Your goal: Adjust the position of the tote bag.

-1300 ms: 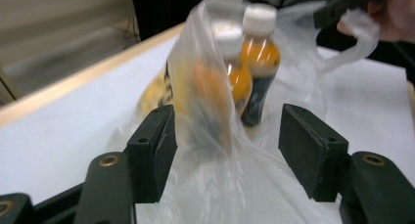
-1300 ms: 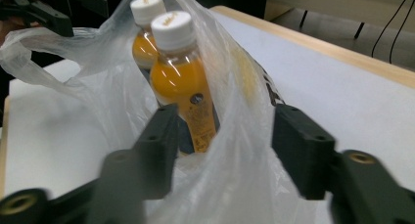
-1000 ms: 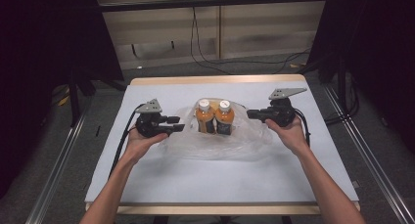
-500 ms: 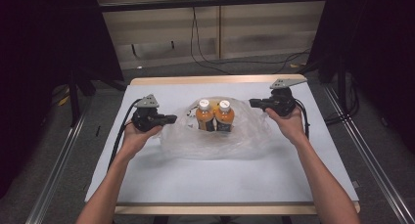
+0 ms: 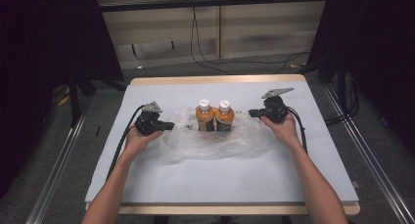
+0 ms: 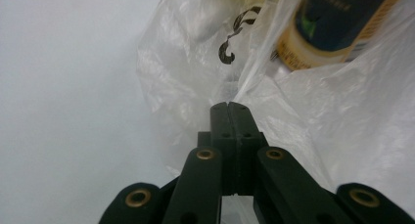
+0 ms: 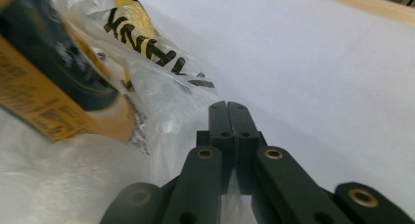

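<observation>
The clear plastic bag [image 5: 215, 138] is being gripped at its two side edges, the left gripper [image 5: 169, 126] and the right gripper [image 5: 252, 113] each closed tight on a fold of film. Two orange bottles [image 5: 215, 117] stand upright inside it, between the grippers at the table's [image 5: 220, 185] middle. Next, an even lift or outward pull is probably called for, so that no bottle is tipped.

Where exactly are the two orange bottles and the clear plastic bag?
Left bottle [image 5: 205, 117], high view, on its orange body below the white cap.
Right bottle [image 5: 224, 117], high view, on its orange body.
Plastic bag [image 5: 215, 143], high view, on the crumpled film in front of the bottles.
</observation>
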`<state>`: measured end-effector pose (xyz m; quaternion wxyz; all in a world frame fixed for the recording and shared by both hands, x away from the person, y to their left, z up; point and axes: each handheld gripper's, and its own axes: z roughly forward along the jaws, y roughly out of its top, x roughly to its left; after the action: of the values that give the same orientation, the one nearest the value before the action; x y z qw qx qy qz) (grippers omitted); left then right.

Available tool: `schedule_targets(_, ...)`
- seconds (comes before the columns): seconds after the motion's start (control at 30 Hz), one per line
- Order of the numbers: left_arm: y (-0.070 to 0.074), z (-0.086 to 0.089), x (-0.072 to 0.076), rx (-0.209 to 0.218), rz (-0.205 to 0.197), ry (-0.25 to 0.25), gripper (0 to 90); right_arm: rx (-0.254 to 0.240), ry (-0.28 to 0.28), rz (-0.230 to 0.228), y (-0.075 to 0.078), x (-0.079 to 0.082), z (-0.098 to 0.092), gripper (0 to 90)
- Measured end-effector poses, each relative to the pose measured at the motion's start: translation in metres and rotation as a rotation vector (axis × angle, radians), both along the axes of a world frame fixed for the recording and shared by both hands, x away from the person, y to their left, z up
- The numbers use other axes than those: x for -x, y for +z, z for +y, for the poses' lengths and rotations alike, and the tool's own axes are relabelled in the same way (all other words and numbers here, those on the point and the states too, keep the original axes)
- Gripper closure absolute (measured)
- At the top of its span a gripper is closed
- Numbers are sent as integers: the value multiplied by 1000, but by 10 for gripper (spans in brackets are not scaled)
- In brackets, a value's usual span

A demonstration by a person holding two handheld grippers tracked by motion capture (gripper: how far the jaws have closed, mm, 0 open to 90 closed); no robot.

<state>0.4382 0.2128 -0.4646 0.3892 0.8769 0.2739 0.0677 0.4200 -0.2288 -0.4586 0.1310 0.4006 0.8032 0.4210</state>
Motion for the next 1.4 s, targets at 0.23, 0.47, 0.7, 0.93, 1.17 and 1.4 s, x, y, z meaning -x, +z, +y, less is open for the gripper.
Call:
schedule_targets(0.23,-23,2,-16,56,47,52,900,15,-63,43,-24,-18,7,900)
schedule_targets(0.47,-26,3,-18,89,65,53,900,12,-73,61,-35,-20,4,900)
schedule_targets(0.7,-13,12,-10,110,51,60,724,-53,-67,41,-22,-16,-3,677)
schedule_targets(0.93,18,25,4,199,-43,89,547,-141,-63,-29,10,-4,-14,421)
schedule_targets(1.17,45,32,21,264,-132,82,503,-170,-21,-116,45,17,-13,367)
schedule_targets(1.4,72,11,38,227,-171,-37,673,-159,53,-166,70,37,-4,539)
